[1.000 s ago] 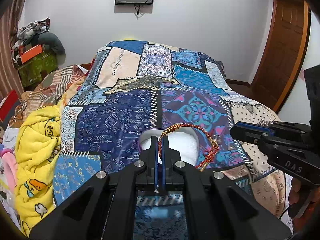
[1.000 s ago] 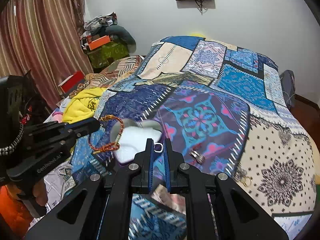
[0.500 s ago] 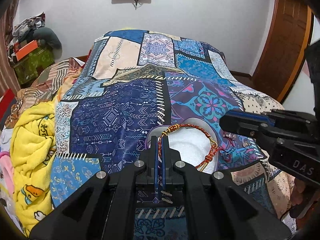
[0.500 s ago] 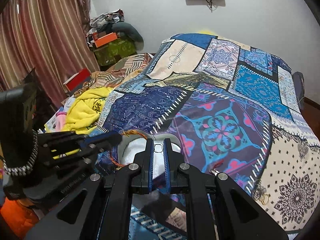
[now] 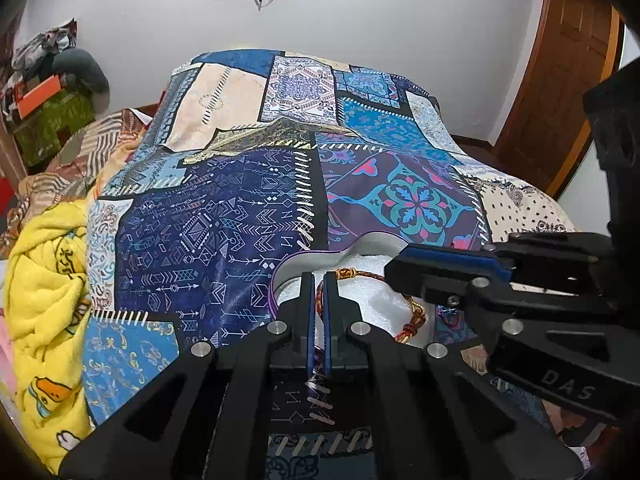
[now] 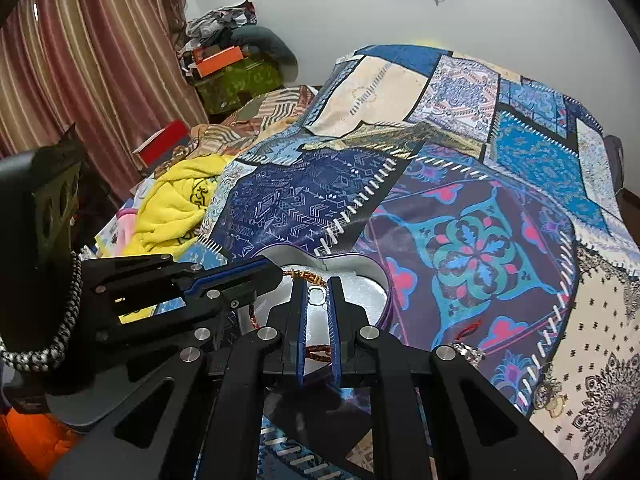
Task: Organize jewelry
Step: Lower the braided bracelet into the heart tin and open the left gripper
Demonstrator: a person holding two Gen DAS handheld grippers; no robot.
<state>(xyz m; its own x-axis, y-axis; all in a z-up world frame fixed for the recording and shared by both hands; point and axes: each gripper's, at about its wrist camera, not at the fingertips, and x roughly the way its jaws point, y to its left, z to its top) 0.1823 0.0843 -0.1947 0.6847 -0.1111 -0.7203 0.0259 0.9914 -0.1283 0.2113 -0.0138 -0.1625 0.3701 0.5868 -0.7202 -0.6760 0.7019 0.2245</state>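
Left wrist view: bracelet and ring at the heart box, loose pieces yet to gather

Nearest the lens, the left gripper (image 5: 316,280) has its jaws pressed together on a braided red-and-gold bracelet (image 5: 416,314). The loop runs out from the tips towards 3 o'clock, over the white foam of the heart-shaped box (image 5: 312,258). Whether the bracelet already rests on the foam or hangs just above it cannot be told. From 3 o'clock the right gripper (image 5: 396,270) reaches in across the same box, its tips just beside the bracelet's far arc.

In the right wrist view that gripper's jaws are nearly closed, with a small metal ring (image 6: 316,294) pinched between the fingertips. The ring sits above the box's foam.

By my reading, both pieces are at the box but neither is let go, so the depositing step is in hand rather than finished. No jewelry can be seen lying free inside the box.

Further out on the patchwork bedspread (image 6: 472,248), at about 4 o'clock from the right gripper's tips, lie a silver trinket (image 6: 466,350) and a bit of red thread (image 6: 470,328). A small gold piece (image 6: 554,400) lies further out the same way. All three are well apart from the box and look like work left to do
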